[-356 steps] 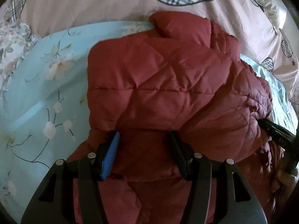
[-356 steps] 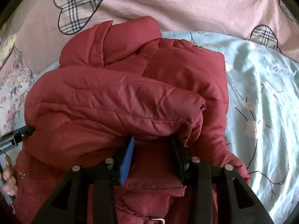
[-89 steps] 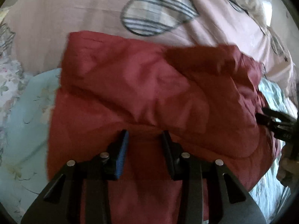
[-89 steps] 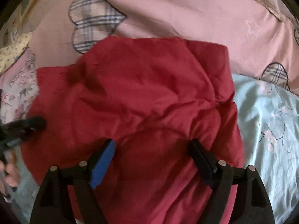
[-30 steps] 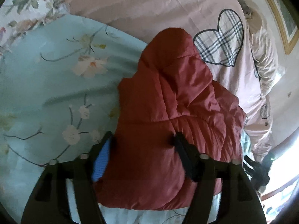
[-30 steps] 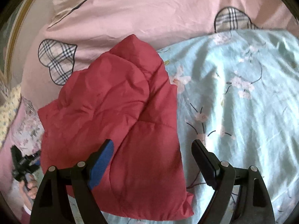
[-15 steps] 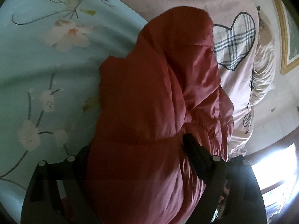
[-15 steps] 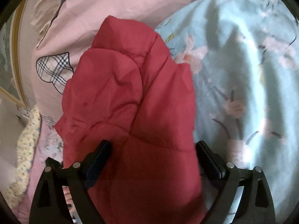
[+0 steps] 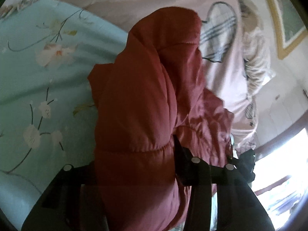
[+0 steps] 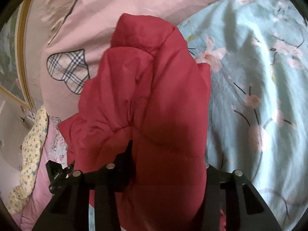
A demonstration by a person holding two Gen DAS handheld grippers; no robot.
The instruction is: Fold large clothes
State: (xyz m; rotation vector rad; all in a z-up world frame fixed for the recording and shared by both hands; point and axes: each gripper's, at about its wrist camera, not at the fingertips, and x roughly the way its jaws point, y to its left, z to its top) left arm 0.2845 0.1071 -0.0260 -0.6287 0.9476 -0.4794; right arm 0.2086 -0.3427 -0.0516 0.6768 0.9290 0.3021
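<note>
Jacket [image 9: 138, 115], red and quilted, already folded into a thick bundle at frame centre over the blue sheet [image 9: 38, 77]. Left gripper [image 9: 134, 165] and right gripper [image 10: 169, 165], jaws just closing, each clench one end; final placing apparently remains.

A bed fills most of both views, spread with a pale blue floral sheet [image 9: 28, 77] at the left of the left wrist view and a pink cover [image 10: 119, 5] with plaid hearts across the upper part of the right wrist view. In the upper right of the left wrist view a gold-framed picture [image 9: 284, 19] hangs on a pale wall [image 9: 284, 100], and bright daylight pours through a window [image 9: 284, 173] at the lower right. A yellow flowered cloth [image 10: 32, 150] lies at the lower left of the right wrist view.
</note>
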